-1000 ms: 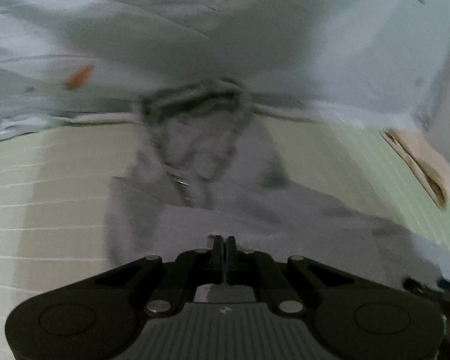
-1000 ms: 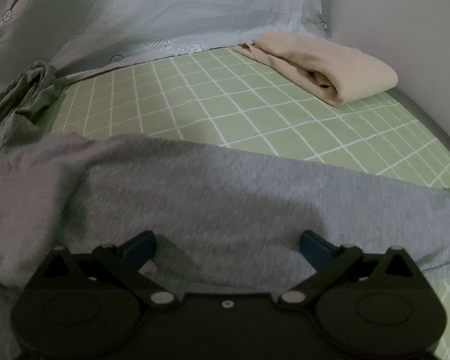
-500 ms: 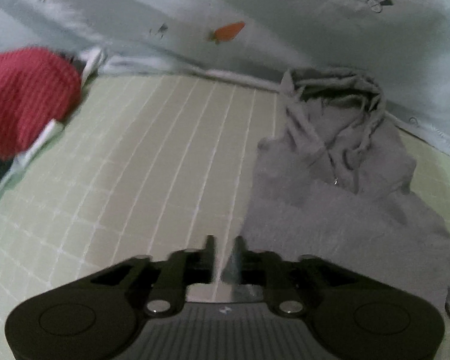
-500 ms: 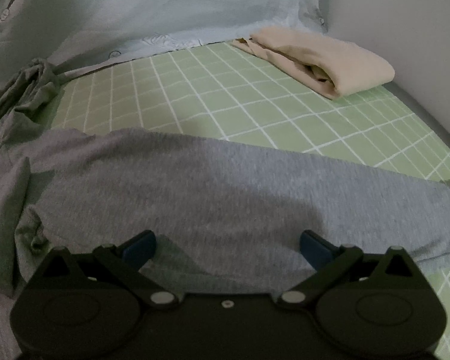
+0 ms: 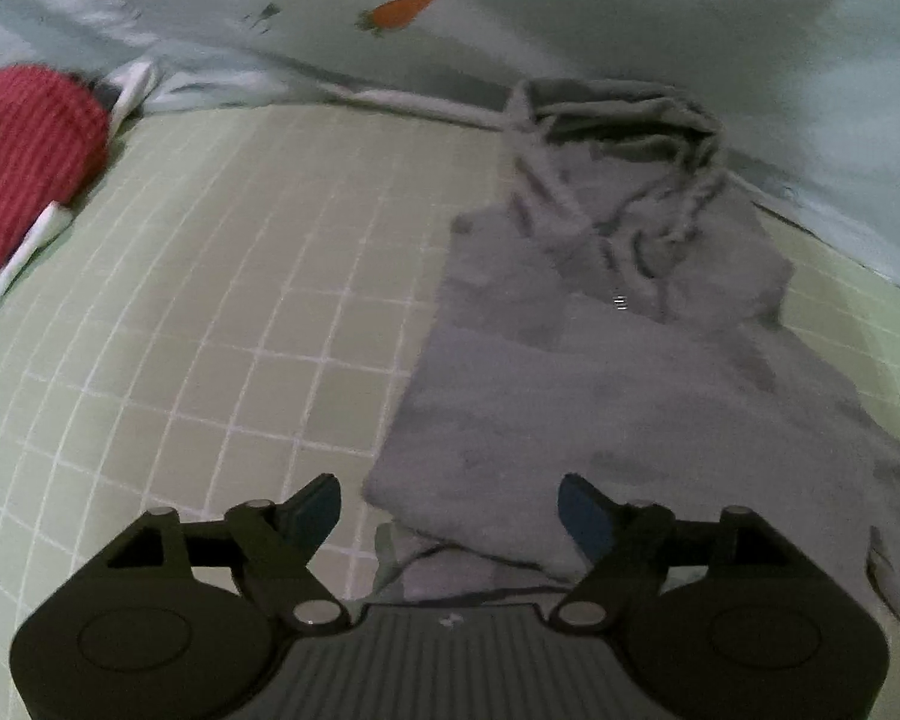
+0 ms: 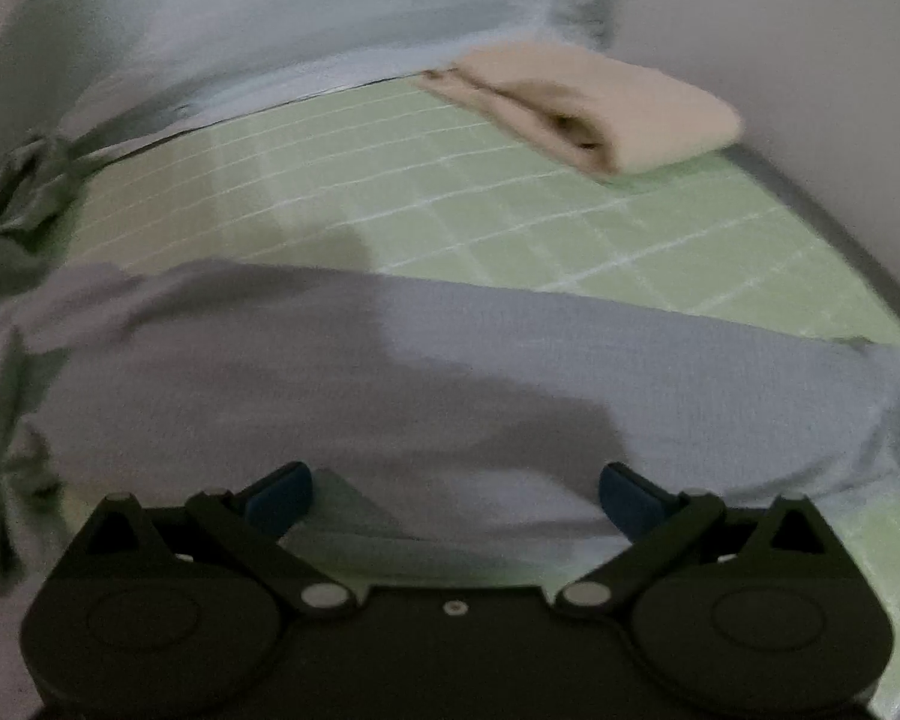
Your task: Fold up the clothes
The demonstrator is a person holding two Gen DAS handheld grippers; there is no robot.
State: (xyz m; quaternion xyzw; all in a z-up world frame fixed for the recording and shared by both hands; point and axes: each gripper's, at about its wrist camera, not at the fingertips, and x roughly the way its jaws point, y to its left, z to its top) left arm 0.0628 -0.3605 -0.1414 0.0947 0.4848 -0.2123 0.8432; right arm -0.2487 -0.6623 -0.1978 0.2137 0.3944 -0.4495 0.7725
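Letting go was the big change: your left claw (image 5: 450,498) was pinched shut a moment ago, and now its jaws stand wide apart over the near edge of the soft grey hooded sweatshirt (image 5: 630,372). Your right claw (image 6: 453,489) is wide apart too, holding nothing, above the sweatshirt's long grey sleeve (image 6: 450,372). The sweatshirt lies on the green checked bed sheet (image 5: 210,300), so I think one fold is laid down and you can pick your next corner.
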